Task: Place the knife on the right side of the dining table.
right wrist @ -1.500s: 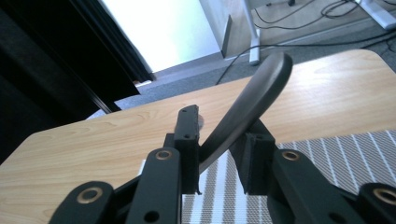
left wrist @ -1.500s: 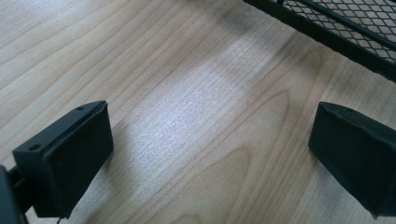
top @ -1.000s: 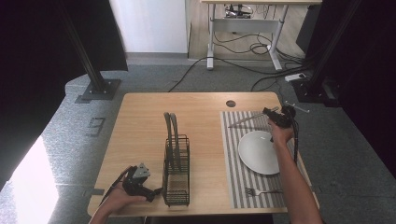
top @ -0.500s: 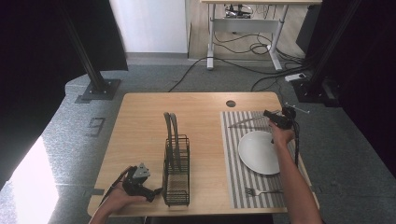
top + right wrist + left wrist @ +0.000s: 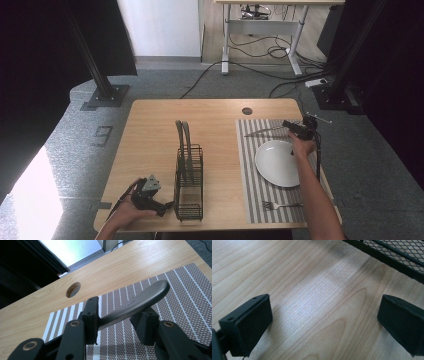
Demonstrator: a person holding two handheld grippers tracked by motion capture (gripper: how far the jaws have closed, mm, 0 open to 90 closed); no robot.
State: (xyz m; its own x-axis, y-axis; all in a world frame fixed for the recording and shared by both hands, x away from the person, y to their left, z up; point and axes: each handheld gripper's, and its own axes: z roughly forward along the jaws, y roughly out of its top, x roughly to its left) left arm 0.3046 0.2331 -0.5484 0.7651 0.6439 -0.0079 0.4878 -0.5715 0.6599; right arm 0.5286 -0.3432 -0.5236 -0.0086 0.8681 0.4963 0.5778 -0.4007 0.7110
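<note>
One flat steel knife (image 5: 140,302) (rounded tip) over woven striped placemat (image 5: 180,302).

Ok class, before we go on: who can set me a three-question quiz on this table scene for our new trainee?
1. True or false: the silver metal fork lies on the grey striped placemat, not on the round white plate.
2. What stands beside the left hand-held gripper? A) a black wire rack B) a glass jug C) a cardboard box
3. In a few words: what is between that hand-held gripper's jaws?

Key: 1 true. 2 A. 3 Nothing: the jaws stand wide apart over the bare light wooden table.
</note>
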